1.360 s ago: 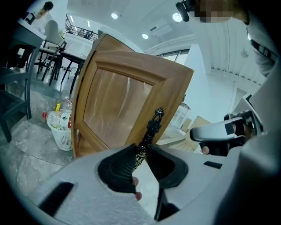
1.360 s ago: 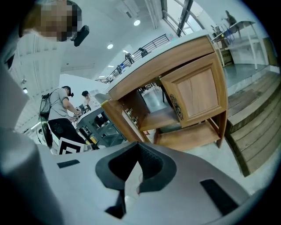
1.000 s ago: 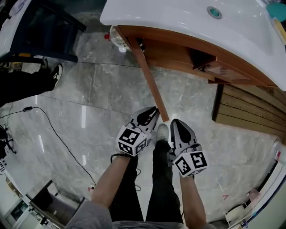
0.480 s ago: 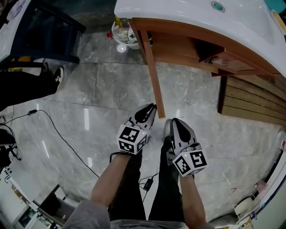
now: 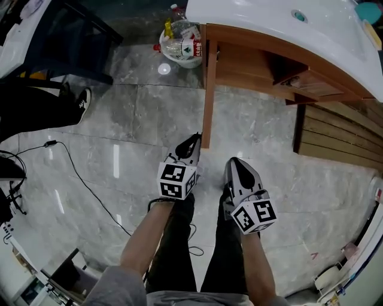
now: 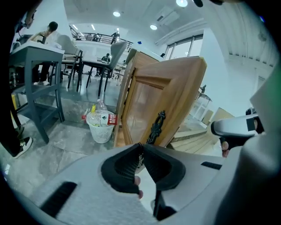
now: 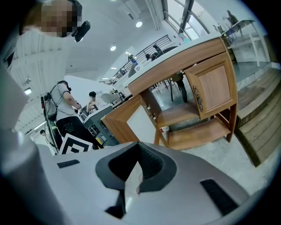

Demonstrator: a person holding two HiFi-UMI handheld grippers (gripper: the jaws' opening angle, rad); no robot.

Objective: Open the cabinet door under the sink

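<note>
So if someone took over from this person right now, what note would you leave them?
Left gripper: jaws have just been closing and are nearly together at the handle; a thin dark piece shows between them, grip uncertain.
Right gripper: jaws together, nothing held.
Cabinet door under the sink: swung wide open, so the opening looks done.
Left to do: probably only letting go and backing away.

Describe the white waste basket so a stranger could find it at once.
Start at the white sink counter on its brown wooden cabinet. Past the cabinet's swung-open wooden door, on the grey stone floor, stands a white latticed plastic basket. Unlike its neighbours, it is round and stuffed with bottles and a red-labelled packet.
</note>
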